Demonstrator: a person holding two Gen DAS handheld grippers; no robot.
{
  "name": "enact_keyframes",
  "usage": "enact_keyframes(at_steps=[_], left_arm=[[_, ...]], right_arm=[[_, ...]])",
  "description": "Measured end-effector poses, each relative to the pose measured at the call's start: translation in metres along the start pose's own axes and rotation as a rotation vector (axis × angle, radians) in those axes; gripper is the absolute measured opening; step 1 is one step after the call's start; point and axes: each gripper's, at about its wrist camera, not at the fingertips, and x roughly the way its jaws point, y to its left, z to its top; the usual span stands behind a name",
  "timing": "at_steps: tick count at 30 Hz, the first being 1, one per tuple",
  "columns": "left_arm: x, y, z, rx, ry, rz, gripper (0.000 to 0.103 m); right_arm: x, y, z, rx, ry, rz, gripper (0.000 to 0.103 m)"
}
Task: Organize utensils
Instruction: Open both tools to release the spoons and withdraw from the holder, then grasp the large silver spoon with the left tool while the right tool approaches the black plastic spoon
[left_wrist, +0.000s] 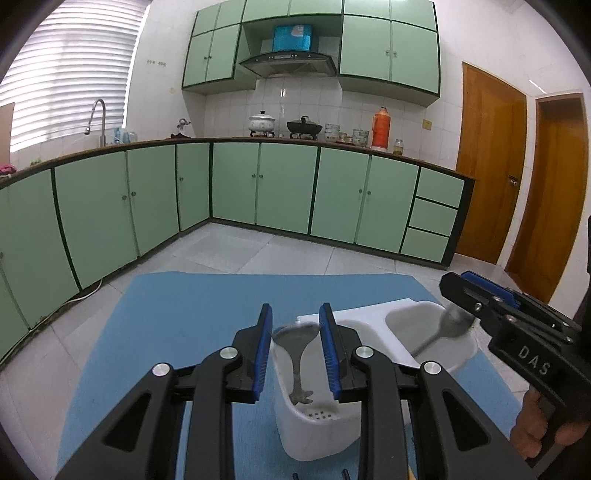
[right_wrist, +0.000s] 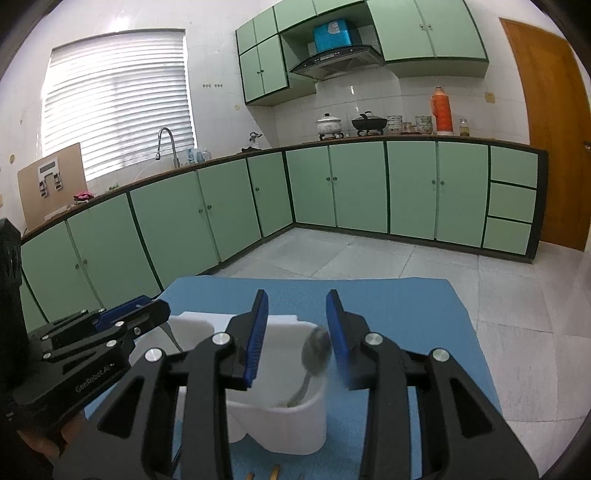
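I judge I'm at the drop-off step: both utensils already stand in the white holder (left_wrist: 369, 321), which sits on the blue mat (left_wrist: 192, 317). My left gripper (left_wrist: 295, 354) is spread open above the holder's left compartment, where a metal spatula (left_wrist: 297, 354) stands head-up. My right gripper (right_wrist: 295, 339) is open above the right compartment, beside a dull grey, blurred spoon (right_wrist: 314, 354). Next I'd lift both clear and look for remaining utensils; wooden tips (right_wrist: 275, 472) show just before the holder.
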Motion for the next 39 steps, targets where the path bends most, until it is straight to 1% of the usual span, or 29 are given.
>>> enact_keyframes(at_steps=[6,7,8,9,10,11,12,13,15,17,20,25,29,31,33,37,38,39], left_arm=[[-0.011,0.005,0.0,-0.016,-0.017,0.003,0.041],[-0.014,0.007,0.0,-0.022,-0.021,0.004,0.046],[-0.018,0.009,0.0,-0.029,-0.025,0.008,0.051],[-0.022,0.012,0.0,-0.037,-0.028,0.011,0.054],[-0.028,0.015,-0.001,-0.045,-0.032,0.013,0.06],[-0.032,0.017,-0.001,-0.051,-0.036,0.017,0.07],[-0.039,0.021,-0.003,-0.059,-0.044,0.03,0.076],[-0.046,0.023,-0.004,-0.065,-0.053,0.039,0.083],[-0.058,0.029,-0.007,-0.073,-0.058,0.043,0.087],[-0.068,0.034,-0.012,-0.077,-0.049,0.048,0.092],[-0.081,0.038,-0.023,-0.073,-0.027,0.06,0.094],[-0.096,0.039,-0.05,-0.068,0.034,0.073,0.096],[-0.094,0.04,-0.073,-0.075,0.127,0.105,0.096],[-0.089,0.041,-0.085,-0.084,0.183,0.117,0.096],[-0.084,0.042,-0.097,-0.083,0.222,0.135,0.096],[-0.074,0.044,-0.113,-0.092,0.278,0.151,0.093],[-0.071,0.044,-0.116,-0.089,0.29,0.149,0.088],[-0.068,0.045,-0.119,-0.084,0.304,0.152,0.085]], right_arm=[[-0.015,-0.001,0.002,0.008,-0.026,-0.011,0.042],[-0.02,-0.002,0.002,0.011,-0.031,-0.016,0.046],[-0.024,-0.003,0.002,0.015,-0.035,-0.024,0.051],[-0.028,-0.004,0.002,0.019,-0.038,-0.035,0.056],[-0.034,-0.005,0.001,0.023,-0.047,-0.051,0.066],[-0.04,-0.006,-0.001,0.025,-0.054,-0.063,0.076],[-0.045,-0.006,-0.002,0.026,-0.056,-0.075,0.081],[-0.049,-0.006,-0.003,0.026,-0.055,-0.085,0.089],[-0.059,-0.007,-0.009,0.023,-0.053,-0.092,0.091],[-0.068,-0.008,-0.016,0.024,-0.046,-0.097,0.096],[-0.081,-0.012,-0.027,0.036,-0.034,-0.103,0.097],[-0.099,-0.015,-0.049,0.04,-0.011,-0.133,0.098],[-0.107,-0.015,-0.069,0.045,0.036,-0.158,0.098],[-0.109,-0.015,-0.079,0.045,0.057,-0.161,0.098],[-0.111,-0.015,-0.088,0.045,0.074,-0.159,0.098],[-0.11,-0.016,-0.102,0.037,0.105,-0.163,0.098],[-0.11,-0.018,-0.102,0.035,0.11,-0.163,0.098],[-0.109,-0.018,-0.103,0.033,0.115,-0.164,0.098]])
